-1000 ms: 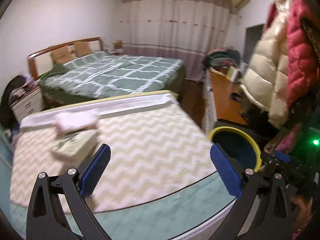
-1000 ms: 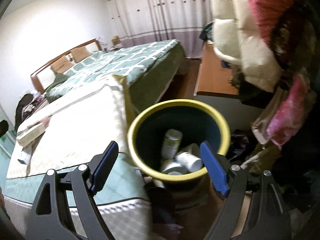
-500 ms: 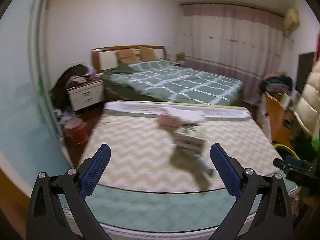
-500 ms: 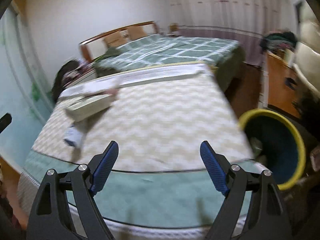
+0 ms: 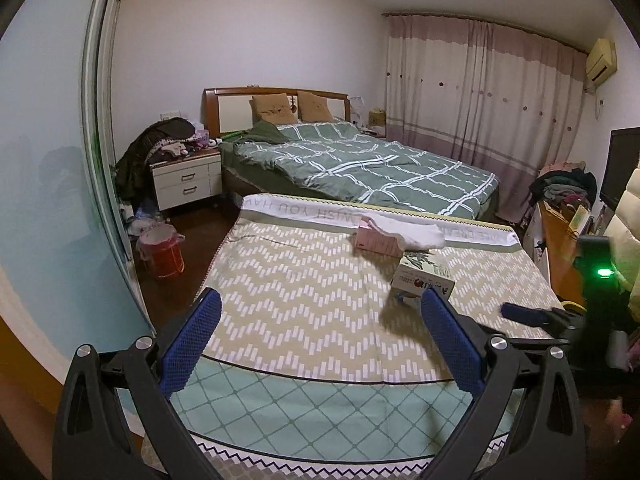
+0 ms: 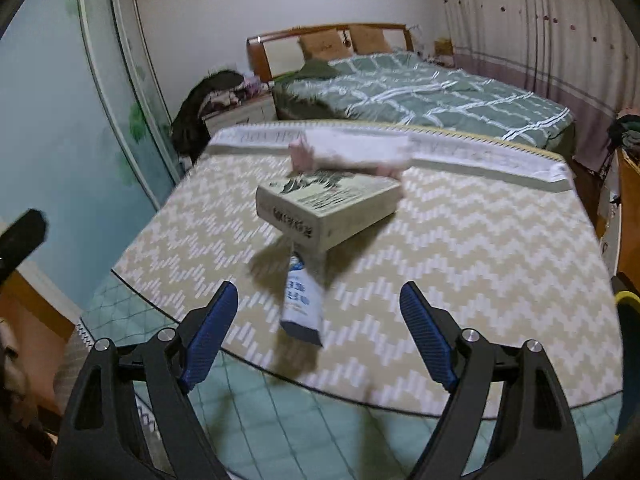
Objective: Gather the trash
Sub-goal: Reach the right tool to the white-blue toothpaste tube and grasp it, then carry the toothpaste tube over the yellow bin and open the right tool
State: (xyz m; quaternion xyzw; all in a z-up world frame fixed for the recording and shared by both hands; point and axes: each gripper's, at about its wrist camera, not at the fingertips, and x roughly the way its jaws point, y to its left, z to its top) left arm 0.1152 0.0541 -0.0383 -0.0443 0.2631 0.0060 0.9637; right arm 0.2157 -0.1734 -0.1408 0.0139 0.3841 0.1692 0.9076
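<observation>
On the zigzag-patterned mattress (image 6: pixel 460 248) lie a beige carton box (image 6: pixel 328 210), a white and blue tube (image 6: pixel 302 304) sticking out from under it, and a pink box (image 6: pixel 302 156) under a white cloth (image 6: pixel 356 148). My right gripper (image 6: pixel 316 336) is open and empty, just short of the tube's near end. My left gripper (image 5: pixel 320 340) is open and empty above the mattress's near edge, left of the carton box (image 5: pixel 424 278). The pink box (image 5: pixel 378 242) and cloth (image 5: pixel 408 232) lie further back. The right gripper's fingertip (image 5: pixel 520 314) shows at the right.
A yellow-rimmed bin (image 6: pixel 626 300) peeks in at the right edge. A green-quilted bed (image 5: pixel 360 164) stands behind the mattress, a white nightstand (image 5: pixel 186 182) and a red bucket (image 5: pixel 162 252) to the left, a glass sliding door (image 5: pixel 52 208) along the left wall.
Both grippers swung left, away from the yellow bin, and now face the mattress. The right gripper has closed in on the carton box and the tube.
</observation>
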